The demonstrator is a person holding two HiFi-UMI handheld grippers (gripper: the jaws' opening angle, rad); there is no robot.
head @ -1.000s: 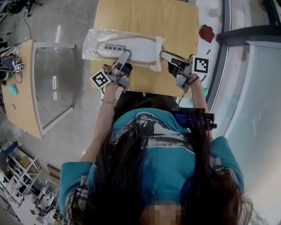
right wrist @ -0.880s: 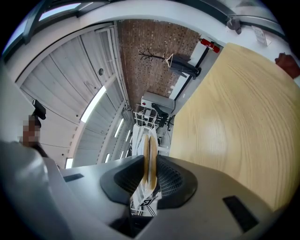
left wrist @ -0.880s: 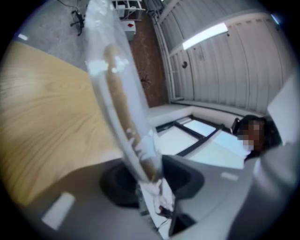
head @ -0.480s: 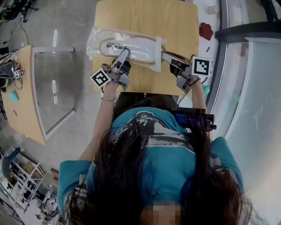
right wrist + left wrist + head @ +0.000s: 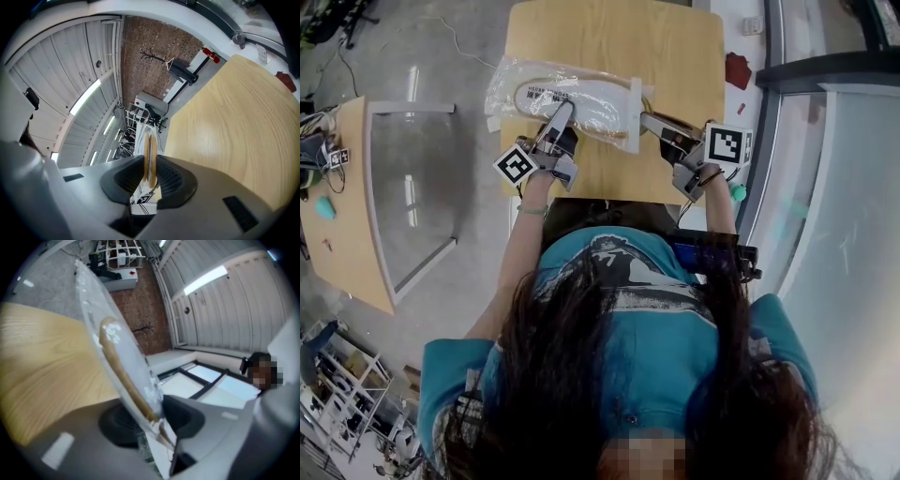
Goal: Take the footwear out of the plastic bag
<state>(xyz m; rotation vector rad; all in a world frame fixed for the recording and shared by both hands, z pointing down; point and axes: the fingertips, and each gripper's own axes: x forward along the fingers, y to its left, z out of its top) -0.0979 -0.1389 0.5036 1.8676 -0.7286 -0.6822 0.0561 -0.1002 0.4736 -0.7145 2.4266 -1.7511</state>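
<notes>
Left gripper [image 5: 566, 110] reaches in from the near edge of the table [image 5: 609, 37] and has the long side of the plastic bag [image 5: 508, 86] between its jaws. They have just been opening, yet the pads look to touch the film and the tan sole edge inside. Right gripper [image 5: 648, 119], by the near right corner, is clamped on the bag's right end, two tan sole edges pressed between its pads. The slippers [image 5: 586, 97] lie inside the bag, which rests across the table's middle, reaching its left edge. I judge the task barely begun: the bag's end has yet to be opened and the pair drawn out. Count: two grippers, one bag, two slippers
</notes>
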